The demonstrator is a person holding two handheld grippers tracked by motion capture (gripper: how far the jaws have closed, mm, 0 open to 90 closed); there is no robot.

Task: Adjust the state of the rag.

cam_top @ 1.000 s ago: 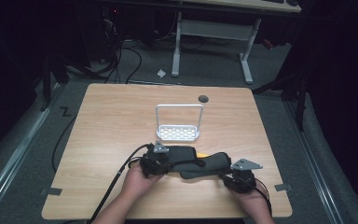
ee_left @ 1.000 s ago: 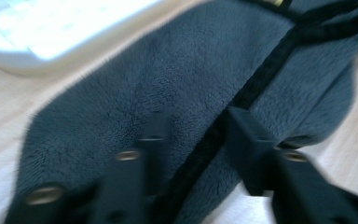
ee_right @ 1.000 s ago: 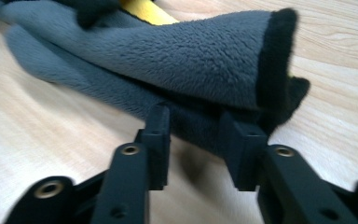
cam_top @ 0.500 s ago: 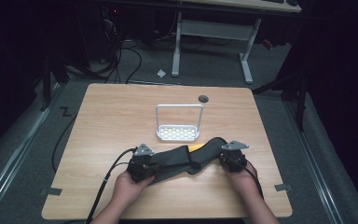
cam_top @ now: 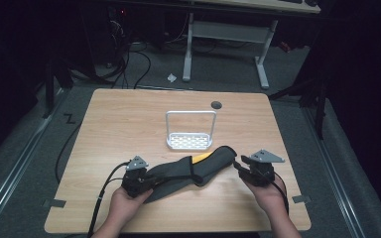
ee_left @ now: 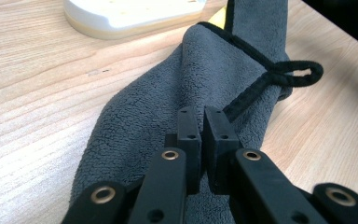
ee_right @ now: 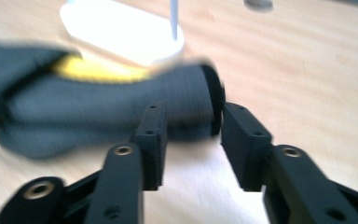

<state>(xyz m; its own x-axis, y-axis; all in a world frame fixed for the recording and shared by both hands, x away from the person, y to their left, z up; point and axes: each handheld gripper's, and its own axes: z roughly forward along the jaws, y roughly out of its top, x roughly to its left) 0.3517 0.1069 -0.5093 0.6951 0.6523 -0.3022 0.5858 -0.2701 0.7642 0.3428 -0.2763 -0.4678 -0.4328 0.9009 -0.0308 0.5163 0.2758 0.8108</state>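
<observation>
A dark grey cloth [cam_top: 193, 171] with black trim and a yellow patch lies drawn out across the near part of the wooden table [cam_top: 129, 124]. My left gripper [cam_top: 150, 184] is shut on its left end. In the left gripper view the jaws [ee_left: 203, 126] pinch the grey pile [ee_left: 168, 93], and a black hanging loop [ee_left: 298, 72] lies beyond. My right gripper [cam_top: 239, 166] is at the cloth's right end. Its jaws [ee_right: 191, 128] have just been opening and stand apart, with the rolled cloth end [ee_right: 186, 102] at their tips and not pressed.
A white perforated stand [cam_top: 190, 142] with a wire hoop sits just behind the cloth, mid-table; its base also appears in the gripper views [ee_left: 121, 14] [ee_right: 121, 32]. A dark round grommet [cam_top: 216, 104] is farther back. Cables trail off the near left edge. Desk legs stand beyond the table.
The left gripper has moved left, dragging the cloth out longer. The right gripper has shifted up and to the right, and its jaws have opened off the cloth's end.
</observation>
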